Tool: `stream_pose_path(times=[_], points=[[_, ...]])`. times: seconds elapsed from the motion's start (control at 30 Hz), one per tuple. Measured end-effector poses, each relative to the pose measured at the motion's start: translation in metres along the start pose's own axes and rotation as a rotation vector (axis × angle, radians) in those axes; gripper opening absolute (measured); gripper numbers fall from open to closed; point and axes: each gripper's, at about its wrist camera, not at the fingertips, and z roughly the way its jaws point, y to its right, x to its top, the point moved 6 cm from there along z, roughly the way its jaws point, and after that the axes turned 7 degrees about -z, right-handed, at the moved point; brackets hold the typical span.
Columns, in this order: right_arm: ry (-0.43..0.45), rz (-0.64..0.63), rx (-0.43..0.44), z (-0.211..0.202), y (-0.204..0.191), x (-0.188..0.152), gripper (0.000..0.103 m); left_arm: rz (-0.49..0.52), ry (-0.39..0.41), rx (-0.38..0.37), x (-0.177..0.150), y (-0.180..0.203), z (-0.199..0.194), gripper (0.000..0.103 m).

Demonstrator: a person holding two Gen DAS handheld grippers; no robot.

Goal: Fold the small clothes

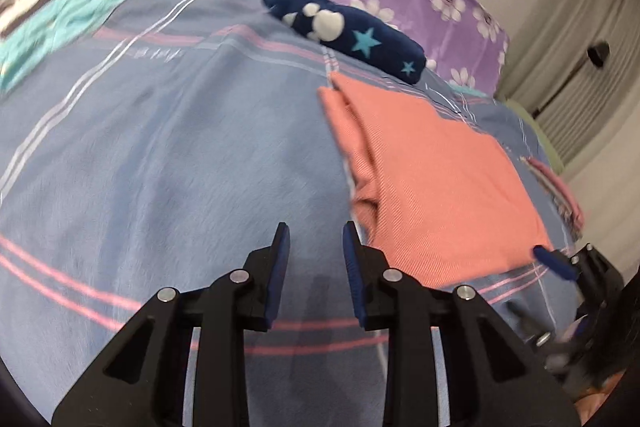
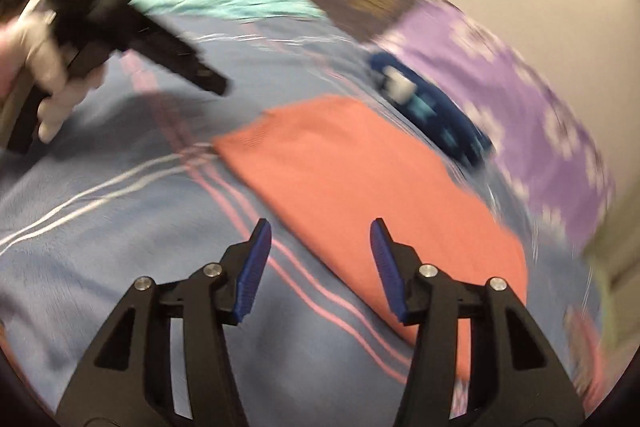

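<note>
**Folded coral garment down, both tools empty**

Left tool (image 1: 316, 243) parted narrowly, holding nothing, over bare striped bedsheet (image 1: 160, 155). Right tool (image 2: 320, 239) spread wider, also empty. Folded coral garment (image 1: 432, 179) flat on the bed, just right of the left tool, ahead-right of the right one. Rolled navy star-print piece (image 1: 348, 31) beyond. Risk: a careless sweep snagging an edge, undoing the fold; right view blurred.

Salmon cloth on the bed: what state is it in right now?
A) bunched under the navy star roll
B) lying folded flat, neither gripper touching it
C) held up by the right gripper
B: the salmon cloth lies flat and folded on the bedsheet, while the left gripper and right gripper are open and empty.
</note>
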Motion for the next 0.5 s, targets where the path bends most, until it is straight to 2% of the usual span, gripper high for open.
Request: stream_pose_path(times=[0.1, 0.13, 0.2, 0.37, 0.5], points=[[-0.052, -0.120, 0.007, 0.027, -0.026, 0.017, 0.055, -0.035, 0.008, 0.000, -0.009, -0.015, -0.008, 0.033], [-0.100, -0.158, -0.005, 0.042, -0.032, 0.018, 0.055, -0.047, 0.015, -0.002, -0.012, -0.020, -0.012, 0.033], [-0.123, -0.195, -0.032, 0.058, -0.037, 0.022, 0.055, -0.075, 0.027, -0.021, -0.014, -0.028, -0.017, 0.033], [-0.141, -0.202, -0.096, 0.090, -0.035, 0.045, 0.055, -0.117, 0.036, -0.072, -0.003, -0.036, -0.020, 0.034], [-0.141, -0.190, -0.135, 0.101, -0.032, 0.050, 0.051, -0.103, 0.013, -0.181, 0.031, -0.020, -0.008, 0.037]])
